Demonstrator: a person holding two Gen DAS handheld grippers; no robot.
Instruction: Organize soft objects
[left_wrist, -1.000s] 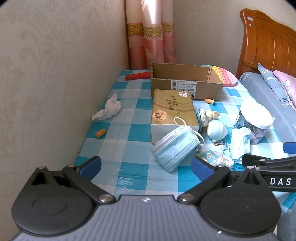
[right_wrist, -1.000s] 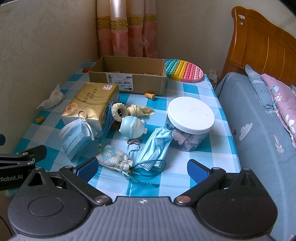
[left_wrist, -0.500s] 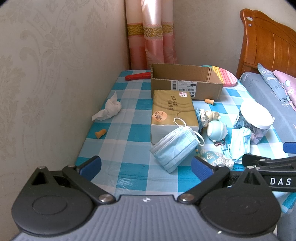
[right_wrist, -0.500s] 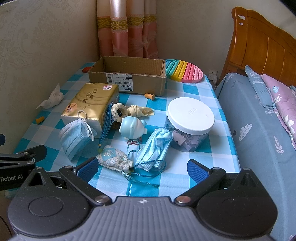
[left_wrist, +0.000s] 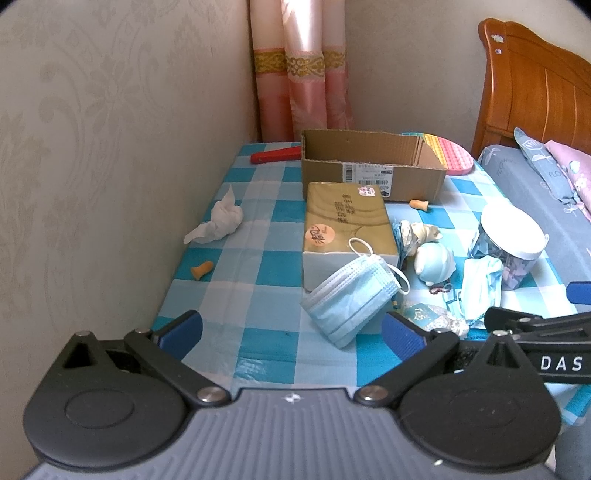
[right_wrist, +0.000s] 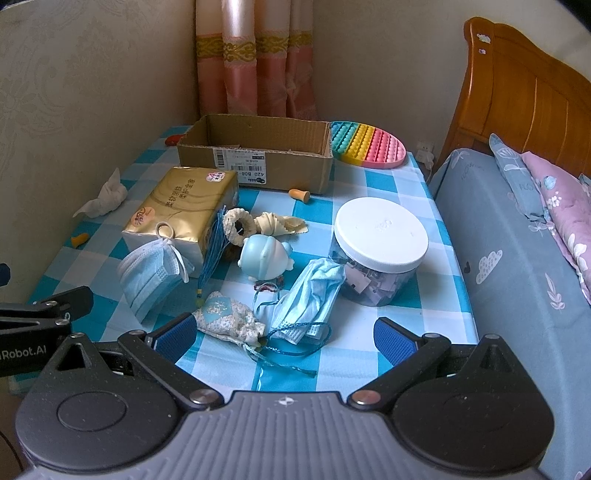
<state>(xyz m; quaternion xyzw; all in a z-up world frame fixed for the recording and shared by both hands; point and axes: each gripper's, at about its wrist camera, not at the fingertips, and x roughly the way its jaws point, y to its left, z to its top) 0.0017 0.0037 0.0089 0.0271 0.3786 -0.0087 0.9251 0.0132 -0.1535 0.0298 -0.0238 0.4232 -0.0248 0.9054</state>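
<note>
Soft items lie scattered on a blue-checked tablecloth (left_wrist: 258, 295). A folded blue face mask (left_wrist: 351, 295) (right_wrist: 151, 273) leans on a gold tissue pack (left_wrist: 347, 221) (right_wrist: 181, 206). A second crumpled mask (right_wrist: 310, 295), a floral pouch (right_wrist: 229, 317), a pale blue squishy toy (right_wrist: 264, 258) and a cream ring (right_wrist: 238, 225) sit mid-table. An open cardboard box (left_wrist: 369, 166) (right_wrist: 258, 155) stands at the back. My left gripper (left_wrist: 291, 332) and right gripper (right_wrist: 280, 332) hover open over the near edge, holding nothing.
A clear jar with a white lid (right_wrist: 380, 247) stands right of the toys. A crumpled tissue (left_wrist: 218, 221), orange earplugs (left_wrist: 201, 269) (right_wrist: 299, 194), a rainbow pop mat (right_wrist: 369, 146) and a red object (left_wrist: 273, 155) lie around. A wall borders the left, a bed (right_wrist: 517, 258) the right.
</note>
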